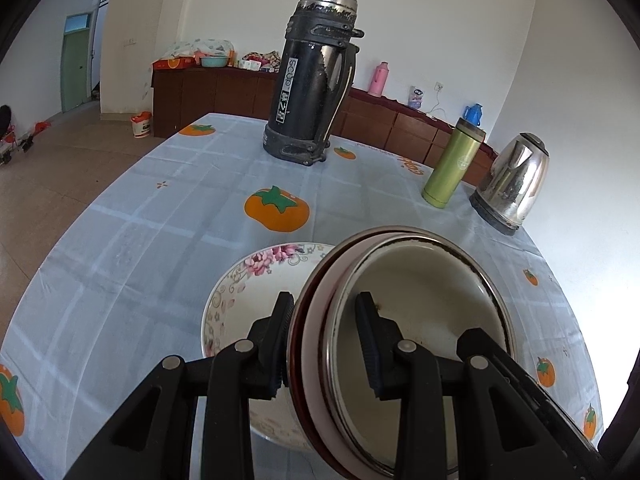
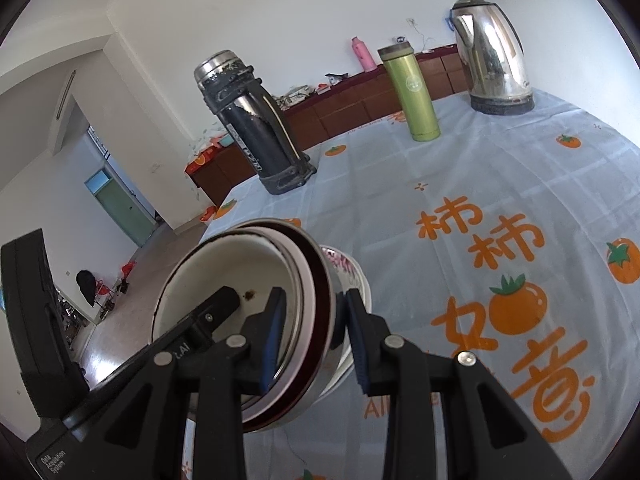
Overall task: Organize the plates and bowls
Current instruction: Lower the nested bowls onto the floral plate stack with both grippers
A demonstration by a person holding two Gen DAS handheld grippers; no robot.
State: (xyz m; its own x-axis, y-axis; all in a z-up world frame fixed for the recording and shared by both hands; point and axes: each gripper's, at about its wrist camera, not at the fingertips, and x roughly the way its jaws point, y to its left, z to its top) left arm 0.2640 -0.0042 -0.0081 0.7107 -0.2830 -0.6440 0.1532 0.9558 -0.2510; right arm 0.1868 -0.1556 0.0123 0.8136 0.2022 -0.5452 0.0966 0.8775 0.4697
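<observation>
Left tool: the black two-fingered left tool [image 1: 326, 344] was clamped on the near rim of a nested stack of bowls [image 1: 420, 300], one pad outside the wall, the other inside the cream-white inner bowl.
Right tool: the black right tool [image 2: 314, 344] was clamped on the opposite rim of the same stack [image 2: 240, 276], one blue-edged pad inside, one against the steel outer wall.
Stack: it held a cream enamel bowl with a dark rim innermost, a pinkish-white and dark red layer around it, and a shiny steel shell outermost; it sat tilted between the two tools, at the lower middle of both views.
Floral plate: a white round plate with pink flowers and a gold scroll border [image 1: 256, 276] lay under and just beside the stack, at its left in the left wrist view and peeking out at its right in the right wrist view [image 2: 348, 268]. Whether the stack touched it, I could not tell.
Surface: the pale blue checked cloth printed with orange persimmons [image 1: 160, 220] covered the surface.
Far side: a tall black vacuum flask with a steel top [image 1: 316, 76] stood at the upper middle, a slim green metal bottle [image 1: 452, 164] and a steel electric kettle [image 1: 512, 184] at the upper right, well apart from the stack.
Background: a dark brown wooden cabinet [image 1: 216, 96] ran along the white wall.
</observation>
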